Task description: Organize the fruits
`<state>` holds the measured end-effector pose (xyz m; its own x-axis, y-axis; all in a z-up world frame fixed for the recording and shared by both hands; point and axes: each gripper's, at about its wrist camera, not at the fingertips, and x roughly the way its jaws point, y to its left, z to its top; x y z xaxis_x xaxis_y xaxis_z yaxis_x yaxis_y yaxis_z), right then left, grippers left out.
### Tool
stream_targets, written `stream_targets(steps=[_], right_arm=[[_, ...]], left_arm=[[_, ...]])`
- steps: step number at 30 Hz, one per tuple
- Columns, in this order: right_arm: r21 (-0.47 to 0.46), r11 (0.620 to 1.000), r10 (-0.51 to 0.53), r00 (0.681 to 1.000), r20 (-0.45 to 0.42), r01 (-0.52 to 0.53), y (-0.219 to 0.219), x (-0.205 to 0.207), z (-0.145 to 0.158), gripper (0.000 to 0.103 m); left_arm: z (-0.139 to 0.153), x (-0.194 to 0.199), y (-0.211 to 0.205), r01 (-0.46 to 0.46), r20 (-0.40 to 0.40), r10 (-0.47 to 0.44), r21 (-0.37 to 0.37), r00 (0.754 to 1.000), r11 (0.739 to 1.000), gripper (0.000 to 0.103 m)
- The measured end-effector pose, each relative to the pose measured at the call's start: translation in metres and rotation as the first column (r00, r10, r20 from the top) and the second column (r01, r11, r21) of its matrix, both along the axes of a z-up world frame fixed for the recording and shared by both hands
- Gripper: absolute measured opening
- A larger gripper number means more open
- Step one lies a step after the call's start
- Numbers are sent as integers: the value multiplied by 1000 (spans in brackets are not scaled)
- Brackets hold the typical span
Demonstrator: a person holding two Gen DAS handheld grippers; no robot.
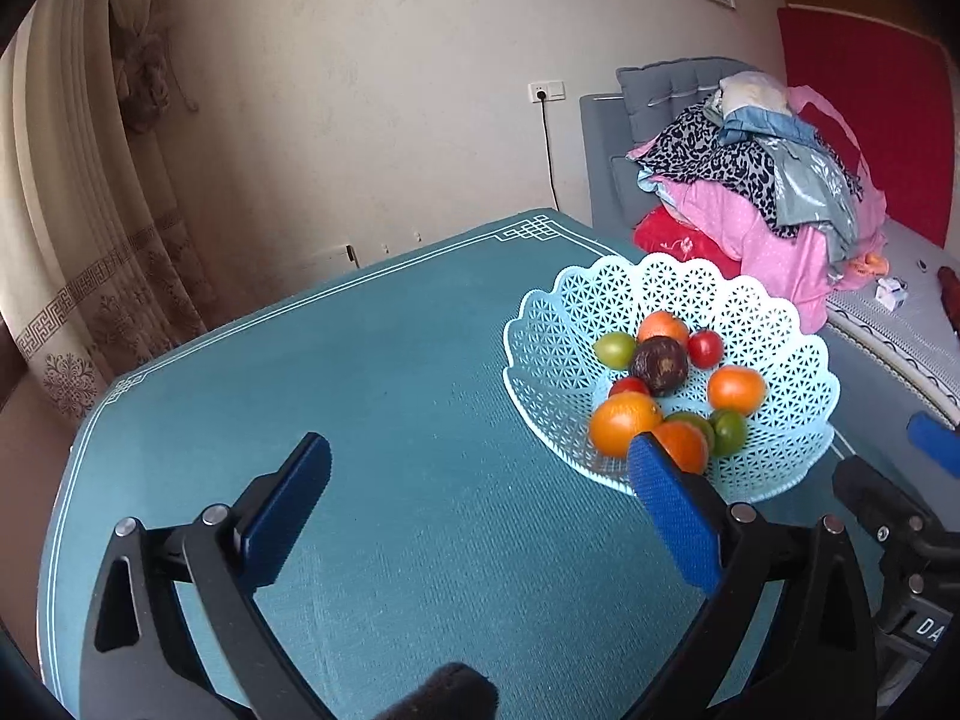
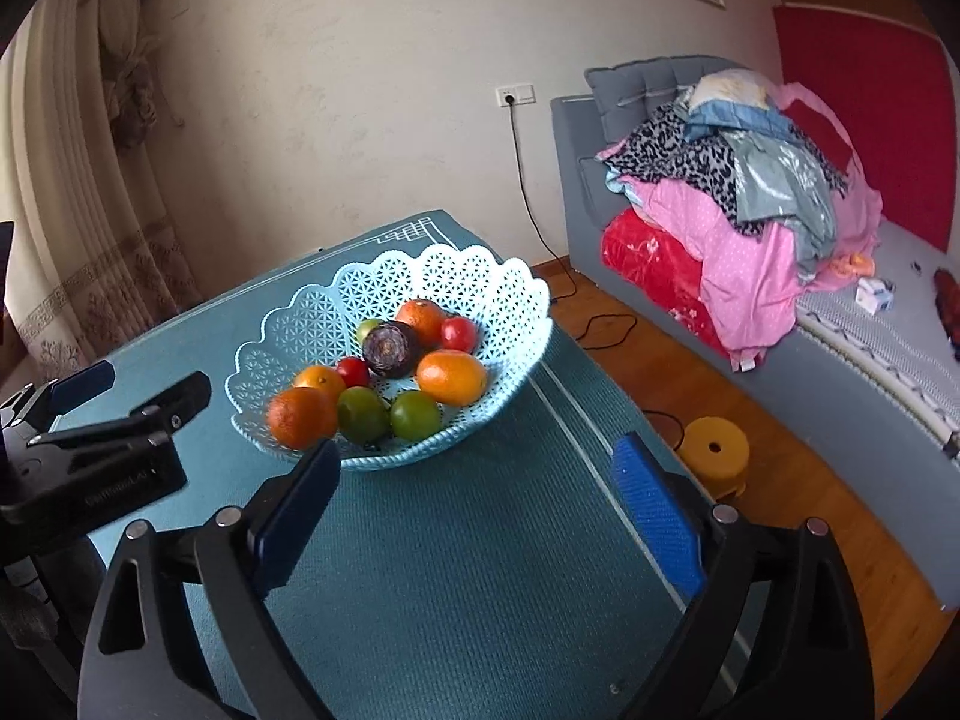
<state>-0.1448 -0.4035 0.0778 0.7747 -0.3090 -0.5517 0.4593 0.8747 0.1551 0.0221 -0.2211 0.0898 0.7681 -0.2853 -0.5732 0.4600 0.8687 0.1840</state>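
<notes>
Left gripper [image 1: 480, 468] and right gripper [image 2: 474, 474]: jaws wide, empty, hovering over the teal counter [image 1: 390, 390]. All visible fruit sits in the pale blue lattice basket [image 2: 288, 324]: oranges [image 2: 451, 377], green fruits [image 2: 415, 415], red tomatoes [image 2: 459, 333], a dark purple fruit [image 2: 391, 349]. Judgement: approach from above, close on one orange at the near rim, avoid nudging neighbours.

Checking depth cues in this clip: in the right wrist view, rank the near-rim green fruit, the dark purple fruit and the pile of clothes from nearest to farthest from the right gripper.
1. The green fruit, at the basket's near rim, just ahead of the open right gripper.
2. The dark purple fruit, mid-basket.
3. The pile of clothes, on the sofa, far right.
</notes>
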Motion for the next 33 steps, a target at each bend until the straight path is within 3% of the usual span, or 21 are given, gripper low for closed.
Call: stream_targets(steps=[12, 33], right_arm=[[-130, 990, 47, 998, -49, -52, 18, 8, 16, 93], [-161, 985, 51, 996, -71, -62, 23, 20, 20, 93]], left_arm=[[8, -10, 7, -37, 58, 34, 46, 998, 998, 101], [11, -8, 4, -34, 79, 28, 75, 996, 997, 101]])
